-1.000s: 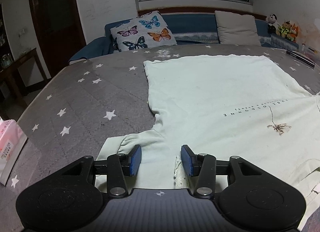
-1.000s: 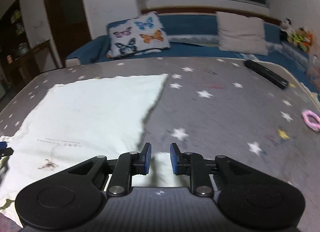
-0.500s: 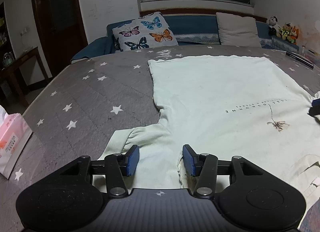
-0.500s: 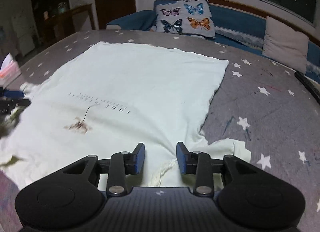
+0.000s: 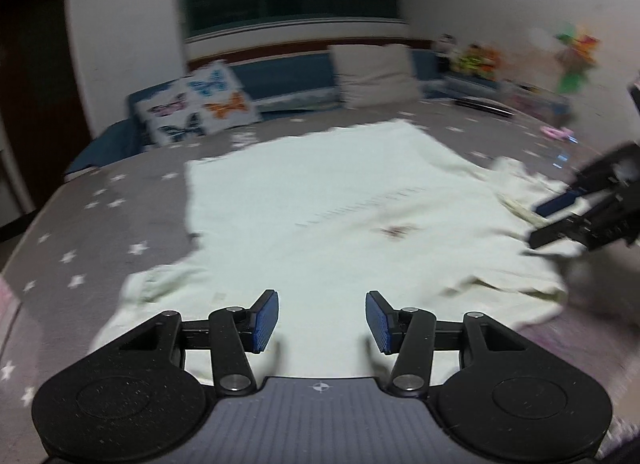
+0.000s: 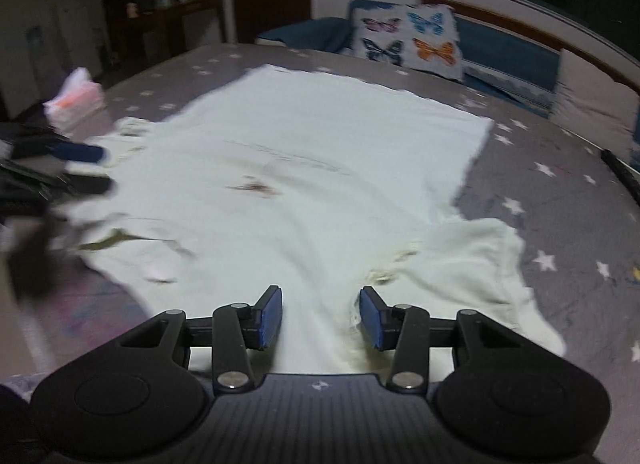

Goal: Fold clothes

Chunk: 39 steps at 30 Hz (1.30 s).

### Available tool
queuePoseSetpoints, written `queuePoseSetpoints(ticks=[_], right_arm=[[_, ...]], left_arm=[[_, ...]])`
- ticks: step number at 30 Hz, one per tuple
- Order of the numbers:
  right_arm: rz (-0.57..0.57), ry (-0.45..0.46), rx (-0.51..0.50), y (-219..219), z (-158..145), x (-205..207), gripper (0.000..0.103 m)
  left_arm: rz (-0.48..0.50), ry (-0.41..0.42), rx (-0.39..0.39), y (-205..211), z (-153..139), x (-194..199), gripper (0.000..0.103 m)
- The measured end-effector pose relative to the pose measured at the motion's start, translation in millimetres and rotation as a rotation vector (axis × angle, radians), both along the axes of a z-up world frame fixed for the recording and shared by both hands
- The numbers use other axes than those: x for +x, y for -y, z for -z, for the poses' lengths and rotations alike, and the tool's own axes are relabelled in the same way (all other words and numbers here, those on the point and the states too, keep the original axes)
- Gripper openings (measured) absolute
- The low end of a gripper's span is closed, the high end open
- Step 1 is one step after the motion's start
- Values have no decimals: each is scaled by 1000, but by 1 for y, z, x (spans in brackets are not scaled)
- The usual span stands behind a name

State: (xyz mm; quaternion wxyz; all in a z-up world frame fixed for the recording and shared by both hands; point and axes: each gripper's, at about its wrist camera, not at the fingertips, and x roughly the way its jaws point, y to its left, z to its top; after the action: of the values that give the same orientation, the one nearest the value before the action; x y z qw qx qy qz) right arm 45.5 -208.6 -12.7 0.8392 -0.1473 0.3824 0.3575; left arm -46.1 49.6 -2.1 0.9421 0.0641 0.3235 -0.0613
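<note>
Pale cotton, the T-shirt [image 5: 332, 200] lies flat on the star-patterned bed [image 5: 120, 204], ready for folding. Over its near edge, the left gripper [image 5: 322, 320] gapes empty; the right gripper [image 6: 320, 316] is opening, unpinched.

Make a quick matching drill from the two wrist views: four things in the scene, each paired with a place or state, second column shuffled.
Column A
1. T-shirt
2. butterfly pillow
3. pink tissue pack
4. right gripper

Column B
a. propped at the far edge of the bed, against the blue backrest
b. spread flat on the grey star-print cover, print side up
c. jaws opening, pads clear of the fabric beneath
d. on the bed's edge, beyond the left gripper in the right wrist view

Pairs: 1-b, 2-a, 3-d, 4-c
</note>
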Motion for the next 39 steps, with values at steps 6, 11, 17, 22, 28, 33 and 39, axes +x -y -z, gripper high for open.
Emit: queuePoseSetpoints(ticks=[6,11,17,22,28,33,39], right_arm=[[-99,-31,21,-15,-2,-30,40],[-95,-52,-16,-19,10,-37,23],[-75,-27,13,-8,-2,-48,9],[-109,-63,-5,-11,8,-57,12],[-111,-76,40,0,-5,-54,19],[-24,-112,72,15,-1,-41,21],[27,-94,91,33,-2,-39,22]], left_arm=[[79,-47,-3,11,15,-5,51],[94,-78,-6,12,24,-12,16],[98,-21,-5,7,7,-27,7],[120,-67,1,7,14,-30,7],[158,-76,27,3,8,-32,10],[173,-1,13,9,-9,-25,25],[205,44,-70,40,-11,7,27]])
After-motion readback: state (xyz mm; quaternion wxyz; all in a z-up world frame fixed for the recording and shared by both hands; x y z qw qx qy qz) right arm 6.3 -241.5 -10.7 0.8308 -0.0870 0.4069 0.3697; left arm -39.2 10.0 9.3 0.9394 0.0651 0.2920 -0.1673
